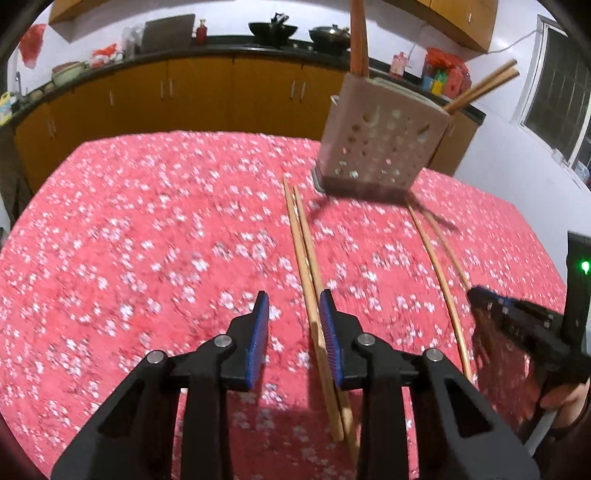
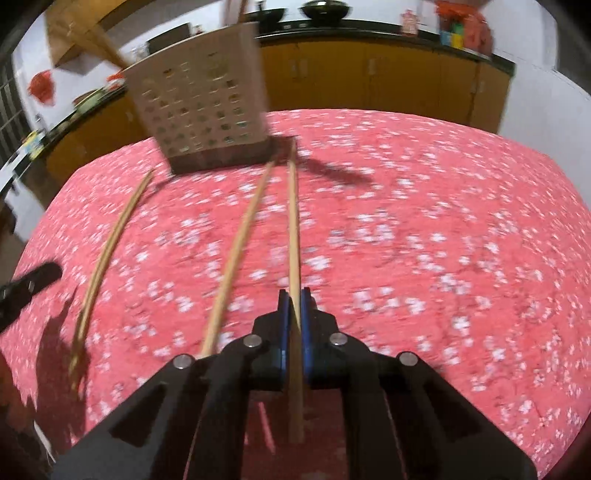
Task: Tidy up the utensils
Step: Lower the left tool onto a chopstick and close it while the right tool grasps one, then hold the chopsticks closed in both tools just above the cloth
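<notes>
On the red flowered tablecloth, w/ the perforated utensil holder as landmark: holder stands upright at the far side of the cloth, wooden utensil handles sticking out of its top.

Left pair of chopsticks: lies flat on the cloth, far tips just short of holder's base, near its left corner, running from there toward the camera. Left gripper: jaws apart, pads not pressing on anything; the near stretch of this pair passes just inside its right-hand finger, whether touching cannot be told (blur). The rest of the gap shows bare cloth.

Right pair: two sticks starting at holder's right front corner, splayed apart toward the camera. Loose chopstick lies on the cloth left of the gripped one. Gripped chopstick runs from holder's base straight back btwn the blue pads. Right gripper: jaws together, clamped on that stick, whose near end juts out behind the pads.

Bkgd beyond holder: yellow cabinets under a dark counter w/ woks. Window off to holder's right.
</notes>
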`<state>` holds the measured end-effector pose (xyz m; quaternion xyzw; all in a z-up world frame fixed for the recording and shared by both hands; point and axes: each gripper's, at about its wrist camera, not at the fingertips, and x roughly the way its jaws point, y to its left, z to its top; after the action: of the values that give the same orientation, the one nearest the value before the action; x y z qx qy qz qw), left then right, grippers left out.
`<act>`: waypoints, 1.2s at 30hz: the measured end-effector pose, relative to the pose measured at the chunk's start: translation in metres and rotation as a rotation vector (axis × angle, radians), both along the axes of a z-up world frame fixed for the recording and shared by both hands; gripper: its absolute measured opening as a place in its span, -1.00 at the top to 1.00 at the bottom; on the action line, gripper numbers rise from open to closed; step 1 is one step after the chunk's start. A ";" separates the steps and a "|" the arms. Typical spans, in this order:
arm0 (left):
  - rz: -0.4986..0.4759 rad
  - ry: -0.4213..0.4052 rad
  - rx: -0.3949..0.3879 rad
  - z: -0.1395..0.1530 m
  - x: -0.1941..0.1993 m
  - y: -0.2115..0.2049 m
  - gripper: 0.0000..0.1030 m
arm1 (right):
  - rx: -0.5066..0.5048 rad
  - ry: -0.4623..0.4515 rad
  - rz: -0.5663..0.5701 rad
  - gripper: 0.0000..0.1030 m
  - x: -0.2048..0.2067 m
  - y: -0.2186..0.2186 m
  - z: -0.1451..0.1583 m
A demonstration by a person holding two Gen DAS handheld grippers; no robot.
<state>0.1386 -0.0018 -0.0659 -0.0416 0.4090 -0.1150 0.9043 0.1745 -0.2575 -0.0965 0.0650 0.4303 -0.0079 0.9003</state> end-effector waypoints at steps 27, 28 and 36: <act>0.003 0.030 0.158 -0.028 0.019 -0.019 0.84 | -0.038 -0.025 0.012 0.84 -0.005 -0.004 -0.003; 0.019 0.033 0.157 -0.029 0.022 -0.013 0.85 | -0.038 -0.027 -0.001 0.85 -0.004 -0.008 -0.004; 0.115 0.035 0.116 -0.029 0.037 0.036 0.84 | -0.019 -0.041 -0.079 0.85 0.005 -0.036 -0.005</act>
<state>0.1759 0.0345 -0.0953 -0.0144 0.4278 -0.0383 0.9029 0.1796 -0.2938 -0.1015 0.0735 0.4089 -0.0464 0.9084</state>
